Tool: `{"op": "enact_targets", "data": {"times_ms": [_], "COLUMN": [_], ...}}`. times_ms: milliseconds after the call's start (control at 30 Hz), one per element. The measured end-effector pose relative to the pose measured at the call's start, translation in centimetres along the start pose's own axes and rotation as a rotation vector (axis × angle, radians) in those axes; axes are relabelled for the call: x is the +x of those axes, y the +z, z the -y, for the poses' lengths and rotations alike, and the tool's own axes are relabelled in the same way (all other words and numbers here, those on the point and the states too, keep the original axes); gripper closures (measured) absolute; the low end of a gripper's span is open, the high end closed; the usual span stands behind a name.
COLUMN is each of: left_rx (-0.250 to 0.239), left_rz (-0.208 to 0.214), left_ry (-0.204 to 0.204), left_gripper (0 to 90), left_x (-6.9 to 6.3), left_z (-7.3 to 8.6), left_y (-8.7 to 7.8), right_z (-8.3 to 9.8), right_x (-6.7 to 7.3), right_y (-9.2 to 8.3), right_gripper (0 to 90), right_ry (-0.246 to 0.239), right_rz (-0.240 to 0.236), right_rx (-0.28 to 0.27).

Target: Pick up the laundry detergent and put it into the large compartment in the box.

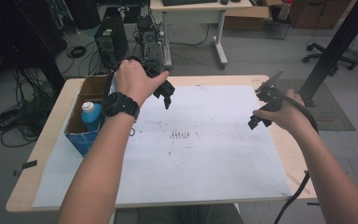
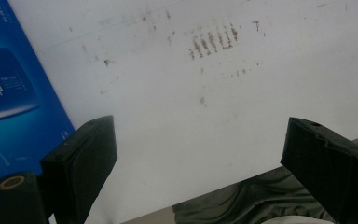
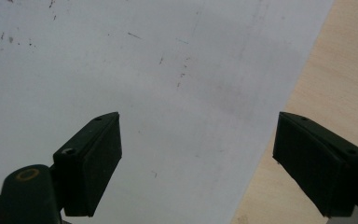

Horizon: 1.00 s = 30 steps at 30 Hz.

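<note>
forearms near; box holds blue bottle.

Stained white sheet, wooden table, computer tower

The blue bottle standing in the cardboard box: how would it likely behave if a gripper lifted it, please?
The blue bottle looks like plastic, so probably light and not fragile. Its smooth rounded body may slip between flat jaws. Standing upright against the cardboard box wall, it could tip if nudged.

left gripper: raised, fingers spread | right gripper: low (fingers spread too)
</note>
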<state>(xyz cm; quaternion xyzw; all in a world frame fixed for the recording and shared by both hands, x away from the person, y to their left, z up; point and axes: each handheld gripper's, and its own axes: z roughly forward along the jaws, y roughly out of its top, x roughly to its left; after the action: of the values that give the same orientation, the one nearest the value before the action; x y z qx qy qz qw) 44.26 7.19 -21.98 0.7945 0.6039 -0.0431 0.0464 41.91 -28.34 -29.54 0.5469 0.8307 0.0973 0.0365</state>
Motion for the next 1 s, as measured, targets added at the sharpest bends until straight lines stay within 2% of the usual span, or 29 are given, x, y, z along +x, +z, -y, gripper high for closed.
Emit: {"op": "enact_targets", "data": {"times_ms": [233, 433, 1000], "left_rx": [0.025, 0.036, 0.051], "left_rz": [0.004, 0.011, 0.018], "left_ry": [0.025, 0.037, 0.036], "left_gripper": [10.7, 10.7, 10.6], "left_x": [-0.9, -1.2, -1.2], "left_z": [0.1, 0.0, 0.2], "left_y": [2.0, 3.2, 3.9], "right_z": [0.3, 0.4, 0.8], "right_x": [0.1, 0.0, -0.3], "right_y": [0.2, 0.0, 0.1], "right_gripper": [15.4, 15.4, 15.4], "right_ry": [0.003, 0.006, 0.010], "right_rz": [-0.002, 0.001, -0.002], "right_rx": [0.001, 0.002, 0.003]}}
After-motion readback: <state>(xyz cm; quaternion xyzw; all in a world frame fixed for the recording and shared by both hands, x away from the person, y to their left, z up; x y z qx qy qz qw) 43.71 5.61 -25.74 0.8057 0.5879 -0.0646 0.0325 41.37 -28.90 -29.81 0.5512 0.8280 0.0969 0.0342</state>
